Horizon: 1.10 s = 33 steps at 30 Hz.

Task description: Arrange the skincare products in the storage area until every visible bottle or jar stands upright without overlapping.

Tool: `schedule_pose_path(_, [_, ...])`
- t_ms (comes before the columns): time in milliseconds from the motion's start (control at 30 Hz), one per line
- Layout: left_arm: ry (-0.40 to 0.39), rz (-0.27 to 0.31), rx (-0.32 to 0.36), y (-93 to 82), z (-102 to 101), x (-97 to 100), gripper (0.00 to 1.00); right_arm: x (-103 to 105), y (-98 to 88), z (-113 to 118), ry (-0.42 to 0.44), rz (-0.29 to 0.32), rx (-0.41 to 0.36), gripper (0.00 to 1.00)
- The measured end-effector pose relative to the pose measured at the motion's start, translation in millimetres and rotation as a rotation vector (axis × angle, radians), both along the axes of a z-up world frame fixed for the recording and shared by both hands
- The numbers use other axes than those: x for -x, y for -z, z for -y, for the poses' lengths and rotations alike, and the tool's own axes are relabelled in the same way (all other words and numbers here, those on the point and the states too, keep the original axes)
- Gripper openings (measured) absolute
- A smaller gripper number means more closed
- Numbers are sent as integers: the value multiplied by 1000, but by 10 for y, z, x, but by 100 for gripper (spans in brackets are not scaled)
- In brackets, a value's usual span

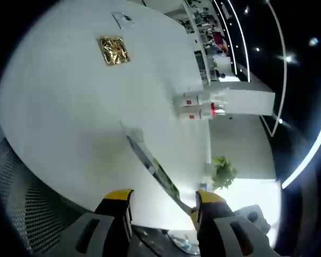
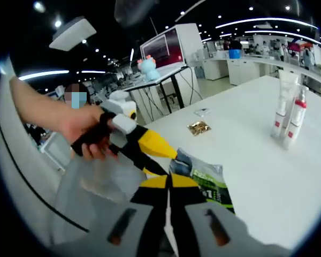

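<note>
Yellow-tipped left tongs [image 1: 163, 206] stand released in the left gripper view, jaws apart over the near edge of the round white table [image 1: 69, 118], nothing between them. Just ahead lies a flat green-printed plastic pouch [image 1: 160, 174], seen edge-on. In the right gripper view the right tongs [image 2: 170, 182] look clenched, jaws pressed together at the pouch's near edge [image 2: 203, 182]; whether they actually pinch the film I cannot tell. The other gripper [image 2: 144, 144] comes in from the left, held in a person's hand [image 2: 88, 131], and reaches toward the same pouch, probably to steady or open it.

Two tall white bottles with red labels [image 2: 288, 115] stand upright, side by side and just apart, well away across the table [image 1: 200, 104]; they already look settled. A crumpled gold foil sachet [image 1: 114, 50] and a small clear packet [image 1: 123, 19] lie flat farther off. The pouch seems the thing being dealt with now.
</note>
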<state>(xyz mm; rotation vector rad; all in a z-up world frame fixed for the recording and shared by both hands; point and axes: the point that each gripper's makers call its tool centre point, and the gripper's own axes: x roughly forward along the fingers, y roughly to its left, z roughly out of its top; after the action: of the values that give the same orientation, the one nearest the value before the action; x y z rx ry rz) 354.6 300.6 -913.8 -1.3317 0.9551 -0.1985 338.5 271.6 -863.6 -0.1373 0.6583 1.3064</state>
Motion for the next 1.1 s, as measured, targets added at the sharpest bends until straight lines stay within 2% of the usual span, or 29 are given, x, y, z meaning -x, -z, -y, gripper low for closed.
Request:
schedule_pose_path(67, [-20,-31,20,73,54,-16,47,81,-10,-15,-51,30,12,0])
schedule_pose_path(167, [-25,-56,-10,171,121,-23,42,163,-21,-16,-90,49,25,0])
schedule_pose_path(233, [-27,-73,-21,232,144,-32,36,231,-46,-24,-116,49,21,0])
schedule_pose_path(300, [-50,-96,6,254,149,-50,30,295,-26,-22,-169,84,46,0])
schedule_pose_path(333, [-57,-112,11,273,147,-50,25,322,-24,-24,-167,74,41,0])
schedule_pose_path(433, [-54,-115,1,286,157,-37,11,391,12,-24,-200,74,50,0])
schedule_pose_path(567, [-53,-120,-11,311,157,-2,5,448,83,-2,-225,78,73,0])
schedule_pose_path(833, [-42,-90,5,203,220,10,2,509,60,46,-246,91,76,0])
schedule_pose_path(967, [-76,-23,9,28,193,-77,1,486,-3,41,-222,92,55,1])
schedule_pose_path(1100, [-107,52,28,-135,142,-155,1,417,-99,37,-147,71,7,2])
